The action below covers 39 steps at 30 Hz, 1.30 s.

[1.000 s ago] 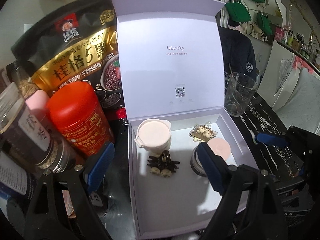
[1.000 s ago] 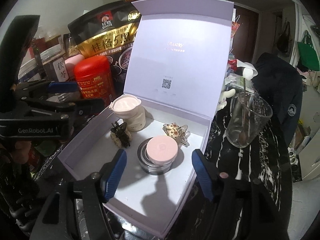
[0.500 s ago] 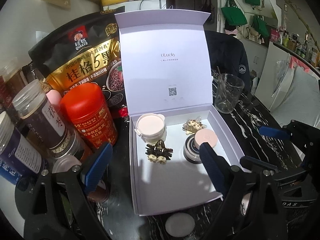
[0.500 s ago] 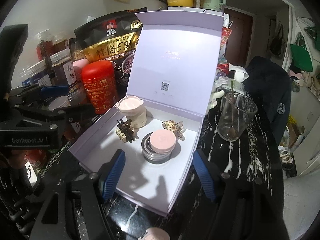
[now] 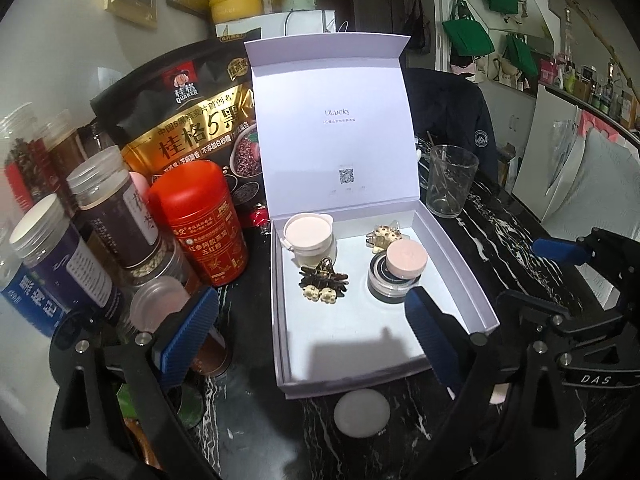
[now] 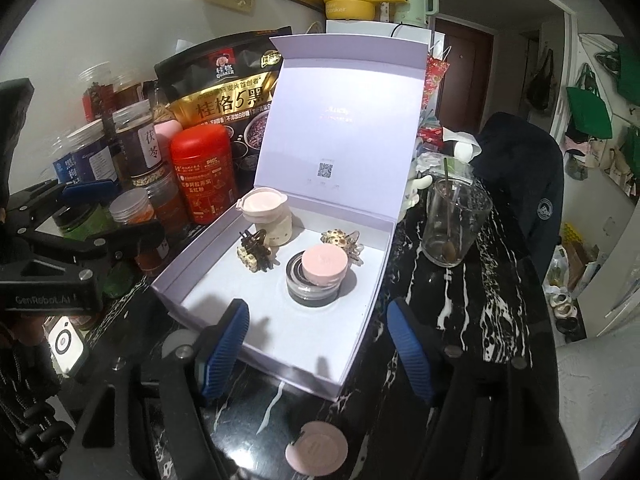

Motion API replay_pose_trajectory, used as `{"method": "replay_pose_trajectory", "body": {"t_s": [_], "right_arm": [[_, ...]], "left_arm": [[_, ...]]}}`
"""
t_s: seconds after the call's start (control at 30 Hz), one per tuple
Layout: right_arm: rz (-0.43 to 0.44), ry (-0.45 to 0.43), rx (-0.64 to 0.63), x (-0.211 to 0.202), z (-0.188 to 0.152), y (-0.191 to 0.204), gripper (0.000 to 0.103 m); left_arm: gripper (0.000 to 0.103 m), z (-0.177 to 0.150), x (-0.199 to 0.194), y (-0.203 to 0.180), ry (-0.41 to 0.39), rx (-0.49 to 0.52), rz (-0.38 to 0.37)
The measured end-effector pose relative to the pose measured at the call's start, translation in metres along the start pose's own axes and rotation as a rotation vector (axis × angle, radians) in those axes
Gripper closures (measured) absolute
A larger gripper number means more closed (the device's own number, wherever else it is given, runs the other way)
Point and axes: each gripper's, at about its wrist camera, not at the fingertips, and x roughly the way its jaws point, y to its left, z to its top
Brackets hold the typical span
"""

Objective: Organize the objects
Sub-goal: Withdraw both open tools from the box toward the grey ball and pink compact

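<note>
Lavender card box stands lid-up and already holds four things: a cream jar, two hair clips, and a pink-capped pot stacked on a clear one. I judge one item left, the round pink compact on the marble just outside the box's near edge. My right gripper hangs spread and empty above that edge; my left gripper likewise gapes, holding nothing

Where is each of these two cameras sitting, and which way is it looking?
Left wrist: rides the left gripper, looking forward-down at the open box; its blue-padded fingers and the right gripper show.
Right wrist: rides the right gripper, facing the box from the right; the left gripper shows.
Shared: box, red tin, glass.
</note>
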Motion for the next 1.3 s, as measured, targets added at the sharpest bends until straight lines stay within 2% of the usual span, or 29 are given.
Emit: {"method": "replay_pose_trajectory", "body": {"t_s": [0.5,1.3], "right_arm": [[-0.009,0.023,0.025,-0.017,-0.029,0.006,0.03],[0.043,0.11,0.098,-0.007,-0.086,0.022,0.03]], "left_arm": [[0.008,-0.035,-0.018,-0.008,0.024,0.025,-0.01],[0.008,-0.092,-0.013,-0.014,0.113,0.033,-0.048]]}}
